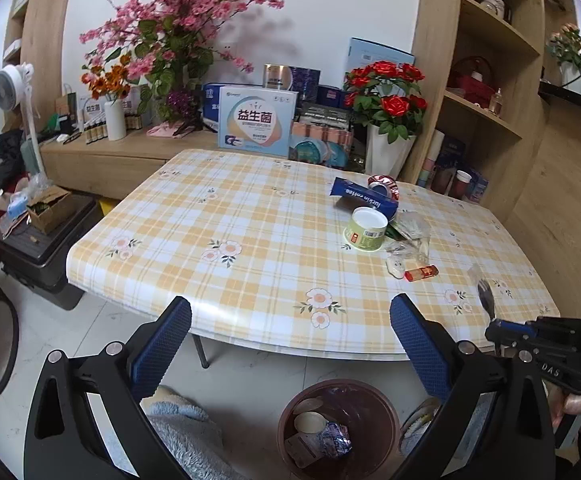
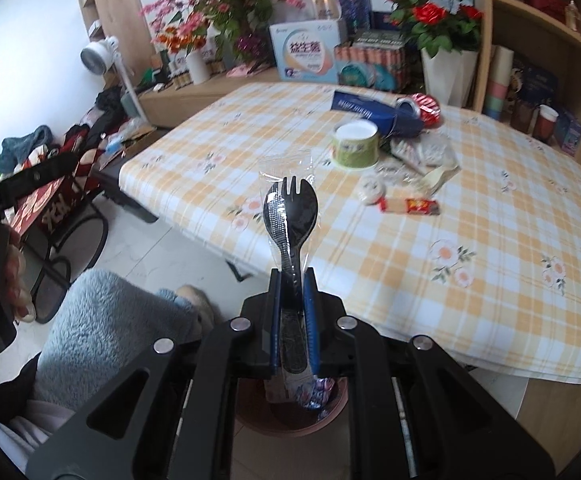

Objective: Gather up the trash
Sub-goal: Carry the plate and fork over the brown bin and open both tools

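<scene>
The right gripper (image 2: pixel 292 280) pinches the wrapped spork (image 2: pixel 290 216), its long axis pointing far; the bin (image 2: pixel 330 408) lies directly below; the left gripper (image 1: pixel 290 320) is spread, empty.

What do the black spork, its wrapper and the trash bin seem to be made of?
Spork: likely glossy black plastic; it shines and its tines look moulded.
Wrapper: thin clear plastic film; it is see-through, creased, and gives glints.
Trash bin: probably smooth brown plastic, with a rounded rim and a dull sheen; I cannot be sure.
</scene>
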